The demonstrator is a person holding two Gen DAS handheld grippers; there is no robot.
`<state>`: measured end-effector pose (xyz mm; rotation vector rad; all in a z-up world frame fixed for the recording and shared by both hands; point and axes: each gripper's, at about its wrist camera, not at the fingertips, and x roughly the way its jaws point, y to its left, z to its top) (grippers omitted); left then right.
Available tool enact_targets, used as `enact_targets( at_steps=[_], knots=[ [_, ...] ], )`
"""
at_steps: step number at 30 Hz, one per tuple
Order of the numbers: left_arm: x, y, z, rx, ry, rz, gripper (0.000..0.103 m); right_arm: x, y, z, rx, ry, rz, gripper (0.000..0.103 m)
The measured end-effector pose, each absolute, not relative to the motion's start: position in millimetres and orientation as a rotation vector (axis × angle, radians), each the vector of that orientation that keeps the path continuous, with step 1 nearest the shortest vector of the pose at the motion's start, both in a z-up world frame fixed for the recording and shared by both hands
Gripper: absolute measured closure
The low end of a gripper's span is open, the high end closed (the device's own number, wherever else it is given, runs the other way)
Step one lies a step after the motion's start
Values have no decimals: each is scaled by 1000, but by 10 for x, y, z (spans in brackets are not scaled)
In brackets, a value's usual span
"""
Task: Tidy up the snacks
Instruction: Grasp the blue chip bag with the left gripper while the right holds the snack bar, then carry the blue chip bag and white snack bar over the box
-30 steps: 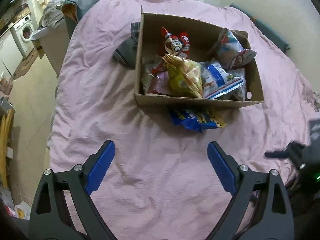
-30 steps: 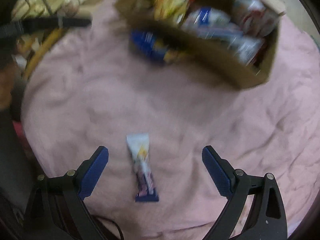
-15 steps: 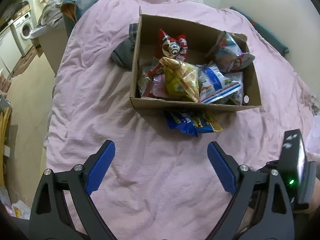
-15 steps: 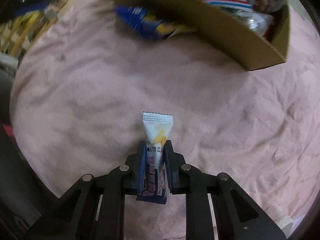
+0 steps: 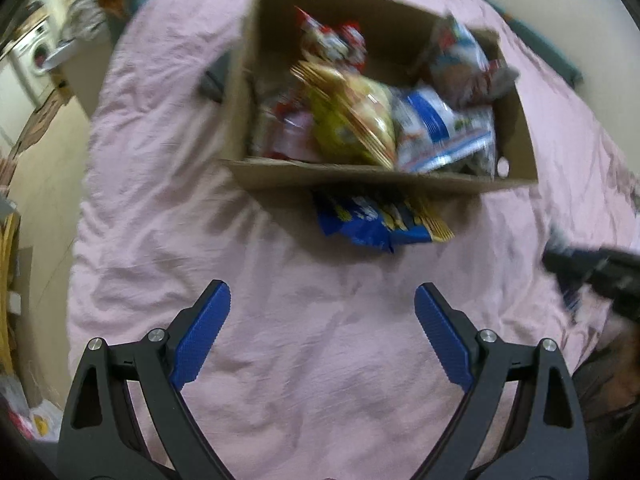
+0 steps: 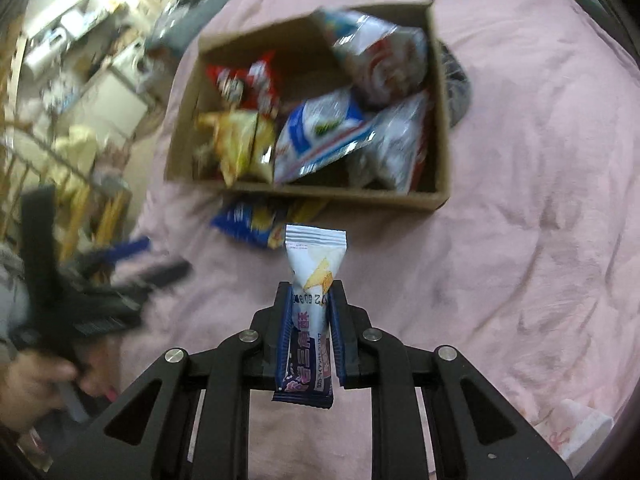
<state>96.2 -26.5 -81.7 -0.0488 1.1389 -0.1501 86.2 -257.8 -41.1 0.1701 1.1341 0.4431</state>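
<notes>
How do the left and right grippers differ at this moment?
The left gripper stands wide open with nothing between its jaws; the right gripper is shut on a slim snack packet. The left hangs over bare pink bedcover; the right holds its packet up facing the cardboard box. Both have blue pads.

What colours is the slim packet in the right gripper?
White on top, dark navy at the bottom; the slim packet shows best in the right wrist view.

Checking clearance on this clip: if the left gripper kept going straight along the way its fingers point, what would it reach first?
Probably bare pink bedspread: nothing lies between the open left gripper and the fabric. The blue snack bag and cardboard box sit farther ahead, though depth is uncertain.
</notes>
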Motion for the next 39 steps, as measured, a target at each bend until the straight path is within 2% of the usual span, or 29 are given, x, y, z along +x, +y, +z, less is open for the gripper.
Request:
enact_targets(
  at_steps=[7,15,20,22,24,25,27,30,39],
  knots=[
    [1349,-616,-1067,-128,1174,-216,11,833,-2661,-376,246,1103,441,84],
    [1679,-850,-1324,-86,1188,-176,11,931,-2709,-370,280,1106,457,84],
    [1783,-870,-1517,-123,1267,-170,12,1003,-2712,-381,297,1109,452,84],
    [1779,-872,-1577,-117,1284,-167,18,1020,-2704,-377,304,1108,453,84],
    [1766,-882,-1606,-95,1292,-172,37,1038,-2686,-375,303,1108,456,84],
    [1755,-891,-1604,-86,1289,-181,42,1040,-2675,-375,299,1107,457,84],
    [1731,-907,-1572,-65,1280,-195,74,1036,-2653,-381,295,1110,461,84],
    [1724,-875,-1515,-70,1277,-196,80,1048,-2631,-393,290,1114,461,84],
    [1502,-647,-1254,-95,1240,-208,82,1080,-2685,-428,304,1120,431,84]
  ],
)
